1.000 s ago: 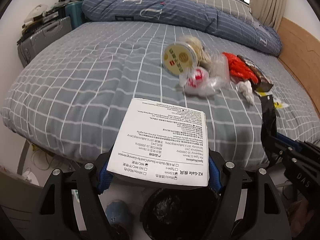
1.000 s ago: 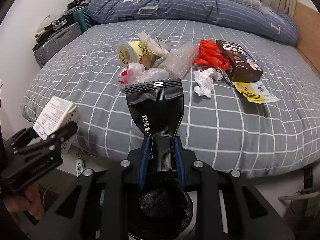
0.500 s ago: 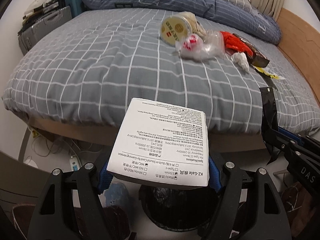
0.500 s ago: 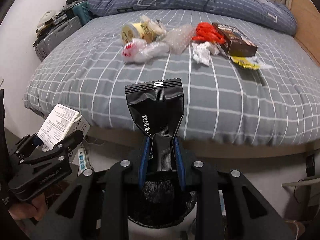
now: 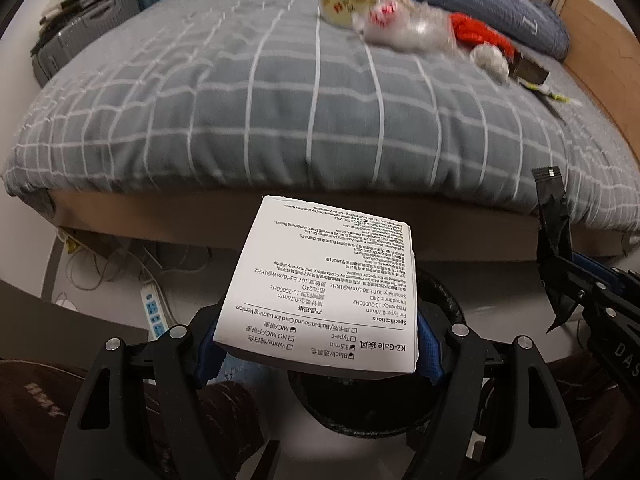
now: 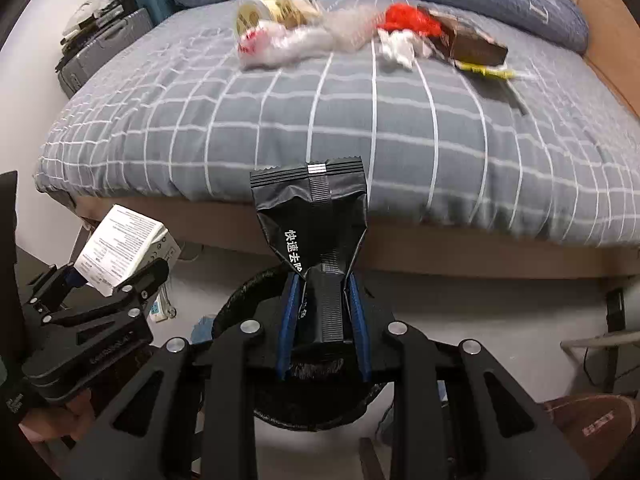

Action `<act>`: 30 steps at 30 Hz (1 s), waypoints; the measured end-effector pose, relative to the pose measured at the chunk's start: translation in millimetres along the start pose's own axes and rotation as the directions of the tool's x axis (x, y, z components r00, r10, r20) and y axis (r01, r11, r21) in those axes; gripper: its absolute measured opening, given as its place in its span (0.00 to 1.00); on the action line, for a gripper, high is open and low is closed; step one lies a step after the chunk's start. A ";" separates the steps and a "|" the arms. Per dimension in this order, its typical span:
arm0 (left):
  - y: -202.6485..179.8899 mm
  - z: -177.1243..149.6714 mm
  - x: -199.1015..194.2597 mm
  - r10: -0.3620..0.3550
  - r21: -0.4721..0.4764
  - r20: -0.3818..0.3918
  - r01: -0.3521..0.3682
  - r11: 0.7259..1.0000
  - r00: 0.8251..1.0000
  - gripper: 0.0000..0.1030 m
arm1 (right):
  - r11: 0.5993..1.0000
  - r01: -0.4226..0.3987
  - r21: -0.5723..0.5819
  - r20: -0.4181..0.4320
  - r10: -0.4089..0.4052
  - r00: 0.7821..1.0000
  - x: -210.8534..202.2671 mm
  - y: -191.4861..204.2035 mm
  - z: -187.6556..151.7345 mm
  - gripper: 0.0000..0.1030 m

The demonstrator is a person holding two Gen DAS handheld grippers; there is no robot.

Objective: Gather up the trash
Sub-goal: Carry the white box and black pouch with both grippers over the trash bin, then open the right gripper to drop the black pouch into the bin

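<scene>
My left gripper [image 5: 318, 354] is shut on a white printed box [image 5: 324, 284], held over a black-lined trash bin [image 5: 440, 308] on the floor. The box also shows in the right wrist view [image 6: 120, 248]. My right gripper [image 6: 322, 312] is shut on a black foil packet [image 6: 312, 220], held above the same bin [image 6: 236, 300]. On the bed [image 6: 360, 120] lie more trash: a yellow-lidded cup [image 6: 250, 14], a clear plastic bag [image 6: 280, 44], a red wrapper [image 6: 408, 20], crumpled tissue [image 6: 398, 46], a brown box [image 6: 472, 44] and a yellow wrapper [image 6: 484, 70].
The bed frame edge [image 5: 440, 248] runs just beyond both grippers. A power strip [image 5: 154, 312] and cables lie on the floor at left. A grey suitcase [image 5: 84, 36] stands by the far left of the bed. A dark panel [image 5: 60, 328] sits at lower left.
Both grippers have dropped and pulled back from over the bed to below its edge, still holding the box and the packet. The bin now lies beneath them.
</scene>
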State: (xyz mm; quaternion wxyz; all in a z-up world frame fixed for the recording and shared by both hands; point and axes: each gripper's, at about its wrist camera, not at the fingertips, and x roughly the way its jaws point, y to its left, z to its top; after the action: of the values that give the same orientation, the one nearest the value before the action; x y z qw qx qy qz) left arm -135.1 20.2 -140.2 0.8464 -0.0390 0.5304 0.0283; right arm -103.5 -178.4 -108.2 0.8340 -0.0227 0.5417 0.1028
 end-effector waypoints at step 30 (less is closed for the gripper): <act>54.5 -30.7 81.3 0.024 -0.091 -0.139 -0.037 0.995 0.990 0.71 | 0.997 -0.035 -0.063 -0.196 0.022 0.980 111.3 38.1 -24.9 0.40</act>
State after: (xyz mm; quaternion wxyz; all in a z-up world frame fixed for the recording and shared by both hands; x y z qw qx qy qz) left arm -132.1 71.9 -228.7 0.8044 -0.0724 0.5862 0.0635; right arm -89.7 -128.5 -216.7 0.7742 -0.0522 0.6173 0.1299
